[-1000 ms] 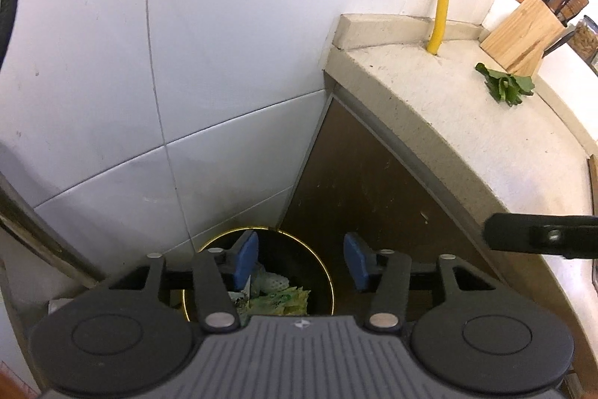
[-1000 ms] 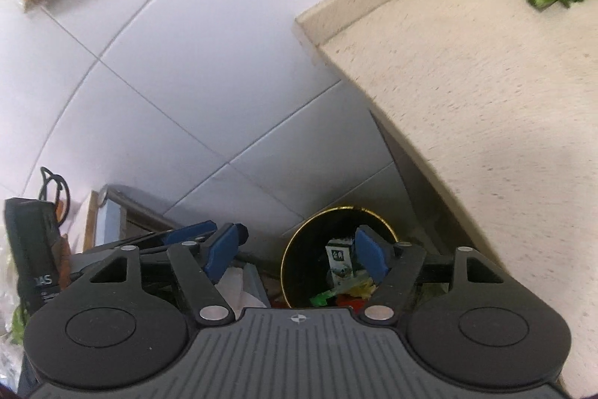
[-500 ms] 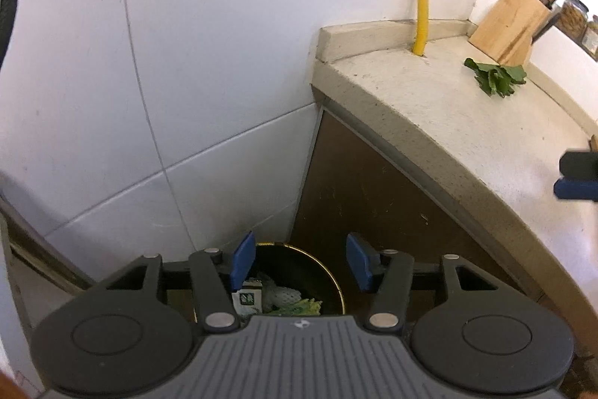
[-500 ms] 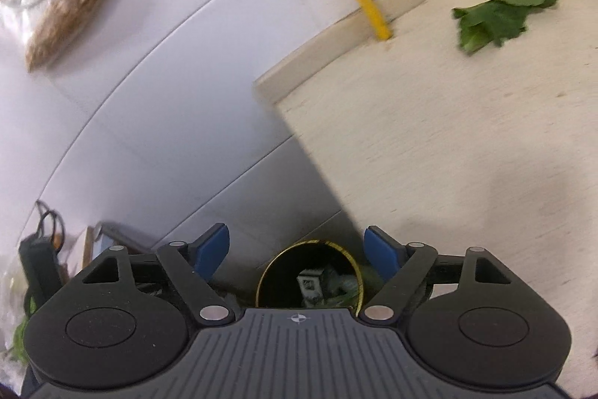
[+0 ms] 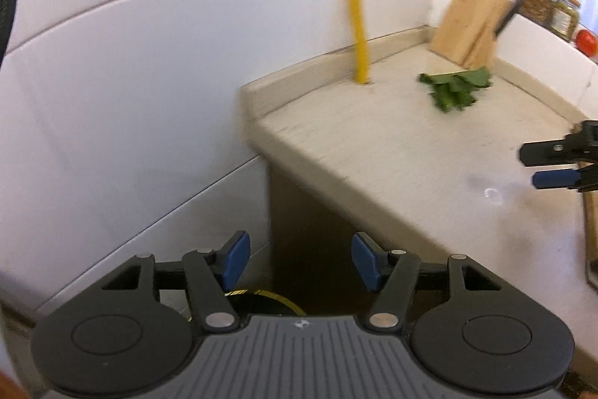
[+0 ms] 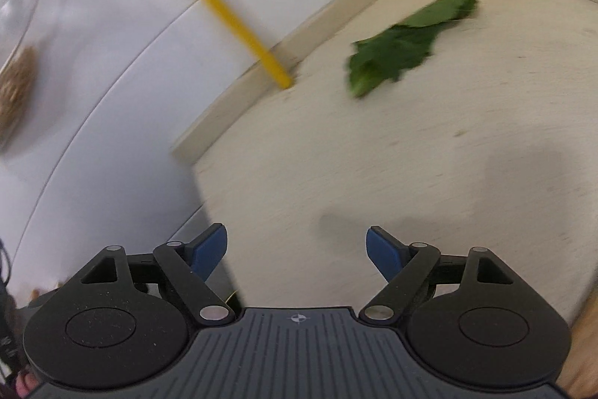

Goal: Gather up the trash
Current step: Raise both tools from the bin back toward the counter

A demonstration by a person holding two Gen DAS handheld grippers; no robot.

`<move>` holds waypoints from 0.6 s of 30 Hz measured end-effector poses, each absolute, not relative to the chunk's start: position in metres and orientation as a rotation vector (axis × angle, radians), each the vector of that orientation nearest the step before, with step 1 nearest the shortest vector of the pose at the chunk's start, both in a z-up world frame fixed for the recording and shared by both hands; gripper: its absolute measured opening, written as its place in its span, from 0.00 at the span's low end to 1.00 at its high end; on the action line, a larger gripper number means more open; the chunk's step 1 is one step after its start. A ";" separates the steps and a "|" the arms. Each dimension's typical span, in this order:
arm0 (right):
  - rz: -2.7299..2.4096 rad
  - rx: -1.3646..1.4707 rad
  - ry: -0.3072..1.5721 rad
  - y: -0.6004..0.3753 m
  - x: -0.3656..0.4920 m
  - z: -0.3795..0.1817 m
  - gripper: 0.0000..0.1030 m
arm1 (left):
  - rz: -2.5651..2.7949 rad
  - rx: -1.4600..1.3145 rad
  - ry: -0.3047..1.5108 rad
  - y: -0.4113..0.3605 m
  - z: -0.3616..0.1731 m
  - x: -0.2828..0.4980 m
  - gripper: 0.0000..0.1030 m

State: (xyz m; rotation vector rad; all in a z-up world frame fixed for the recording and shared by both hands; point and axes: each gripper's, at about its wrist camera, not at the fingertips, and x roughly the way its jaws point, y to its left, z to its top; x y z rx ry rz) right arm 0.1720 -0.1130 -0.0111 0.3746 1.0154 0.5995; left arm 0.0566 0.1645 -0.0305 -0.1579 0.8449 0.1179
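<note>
Leaves [image 6: 407, 43] — green, crumpled, on counter [image 6: 411, 156]

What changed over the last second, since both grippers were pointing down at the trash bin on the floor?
Both grippers swung up from the trash bin, now only a sliver of rim in the left view, toward the countertop. The right gripper moved out over the counter, nearer the green leaves. Nothing was picked up or released; the left gripper and the right stayed open and empty. The leaves, knife block and yellow pipe did not move.
</note>
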 end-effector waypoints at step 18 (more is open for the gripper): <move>0.421 0.499 0.996 -0.195 0.267 -0.040 0.86 | -0.137 -0.014 0.839 0.057 -0.027 0.236 0.58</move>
